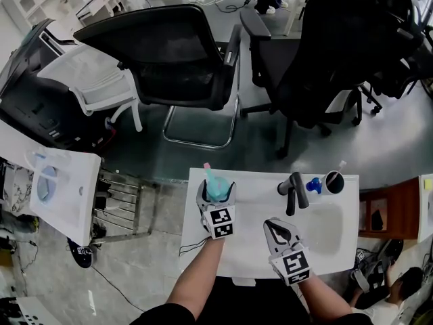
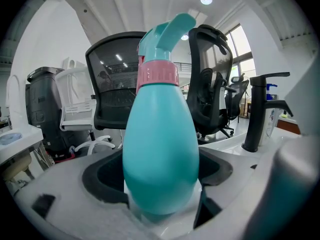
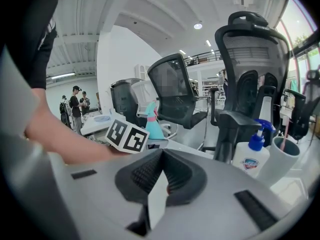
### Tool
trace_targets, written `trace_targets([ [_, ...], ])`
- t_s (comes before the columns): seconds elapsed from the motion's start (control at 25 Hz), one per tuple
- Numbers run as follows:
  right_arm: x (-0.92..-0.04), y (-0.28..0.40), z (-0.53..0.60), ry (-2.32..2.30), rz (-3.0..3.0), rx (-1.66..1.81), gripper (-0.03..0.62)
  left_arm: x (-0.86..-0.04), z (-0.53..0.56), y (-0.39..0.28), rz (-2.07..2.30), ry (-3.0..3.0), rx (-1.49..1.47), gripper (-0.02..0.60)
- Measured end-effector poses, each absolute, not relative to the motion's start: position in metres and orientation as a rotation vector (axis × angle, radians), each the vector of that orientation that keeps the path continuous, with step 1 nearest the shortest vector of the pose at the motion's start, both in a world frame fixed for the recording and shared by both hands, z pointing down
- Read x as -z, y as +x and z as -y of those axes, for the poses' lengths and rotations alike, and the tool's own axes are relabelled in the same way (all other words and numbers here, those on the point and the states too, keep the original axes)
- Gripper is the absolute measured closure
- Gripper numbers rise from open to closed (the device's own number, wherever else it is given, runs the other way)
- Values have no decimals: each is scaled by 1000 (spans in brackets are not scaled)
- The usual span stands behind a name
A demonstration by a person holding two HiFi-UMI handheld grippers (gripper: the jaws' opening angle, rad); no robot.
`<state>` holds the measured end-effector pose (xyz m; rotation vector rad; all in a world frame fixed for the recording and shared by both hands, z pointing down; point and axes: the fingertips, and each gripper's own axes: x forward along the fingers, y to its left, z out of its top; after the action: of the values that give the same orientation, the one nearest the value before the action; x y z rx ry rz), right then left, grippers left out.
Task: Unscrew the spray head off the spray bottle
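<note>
A teal spray bottle (image 1: 218,189) with a pink collar (image 2: 157,75) and a teal spray head (image 2: 167,31) stands upright near the white table's far left edge. My left gripper (image 1: 216,193) is shut on its belly (image 2: 160,154), one jaw on each side. In the right gripper view the bottle (image 3: 153,124) shows behind the left gripper's marker cube (image 3: 127,135). My right gripper (image 1: 279,230) hovers to the bottle's right and nearer to me. Its jaws (image 3: 161,176) are shut with nothing between them.
A black faucet (image 1: 293,189) rises at the back of the sink basin (image 1: 325,229) on the table's right. A blue-topped soap dispenser (image 1: 313,185) and a cup (image 1: 333,181) stand beside it. Office chairs (image 1: 176,59) stand beyond the table's far edge.
</note>
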<state>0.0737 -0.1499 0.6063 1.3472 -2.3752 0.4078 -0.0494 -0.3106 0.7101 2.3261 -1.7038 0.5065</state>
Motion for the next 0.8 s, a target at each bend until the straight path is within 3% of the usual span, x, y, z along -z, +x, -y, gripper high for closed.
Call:
trace_targets([
  [0.8, -557, 64, 167, 1390, 2484, -281, 588, -628, 257, -22, 1320, 2675, -472, 173],
])
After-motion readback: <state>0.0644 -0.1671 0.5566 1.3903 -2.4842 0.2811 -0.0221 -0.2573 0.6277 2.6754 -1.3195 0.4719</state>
